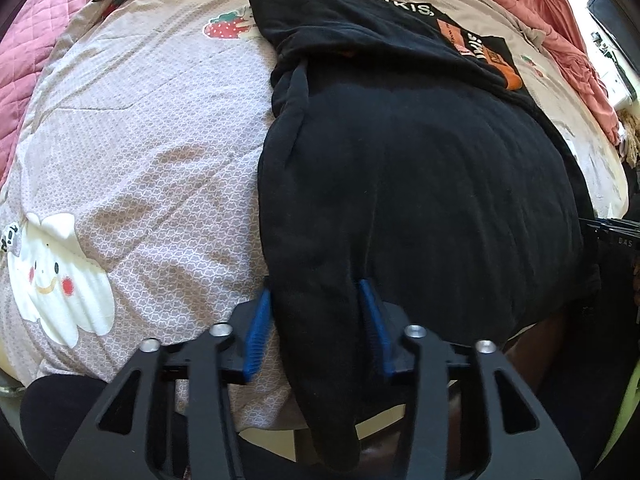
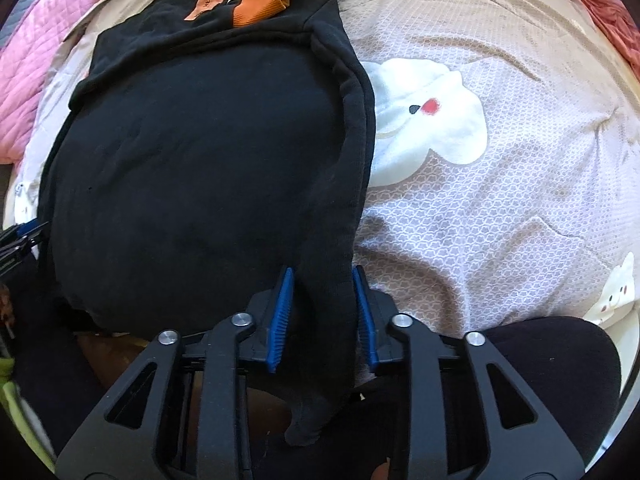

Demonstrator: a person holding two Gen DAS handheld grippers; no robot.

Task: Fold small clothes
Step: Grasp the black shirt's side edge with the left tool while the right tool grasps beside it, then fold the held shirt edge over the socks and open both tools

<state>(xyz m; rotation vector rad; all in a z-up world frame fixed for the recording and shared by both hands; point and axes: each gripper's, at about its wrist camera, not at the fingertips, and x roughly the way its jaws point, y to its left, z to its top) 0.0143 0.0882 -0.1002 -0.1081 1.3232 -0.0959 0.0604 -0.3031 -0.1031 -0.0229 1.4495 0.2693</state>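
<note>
A black sweatshirt (image 1: pixel 420 168) with orange and white print lies on the bed, its sleeves folded in along both sides; it also shows in the right wrist view (image 2: pixel 192 184). My left gripper (image 1: pixel 316 292) stands at the garment's near left corner, blue pads (image 1: pixel 258 328) on either side of the folded sleeve edge, jaws partly apart with cloth between them. My right gripper (image 2: pixel 322 280) stands at the near right corner, blue pads (image 2: pixel 282 312) on either side of the folded sleeve edge (image 2: pixel 328 320). The cloth ends hang down past both grippers over the bed edge.
The bed cover (image 1: pixel 152 152) is beige with cloud and strawberry prints and also shows in the right wrist view (image 2: pixel 500 200). A pink quilt (image 1: pixel 36 40) lies behind. The other gripper's black frame (image 1: pixel 616 232) shows at the right edge.
</note>
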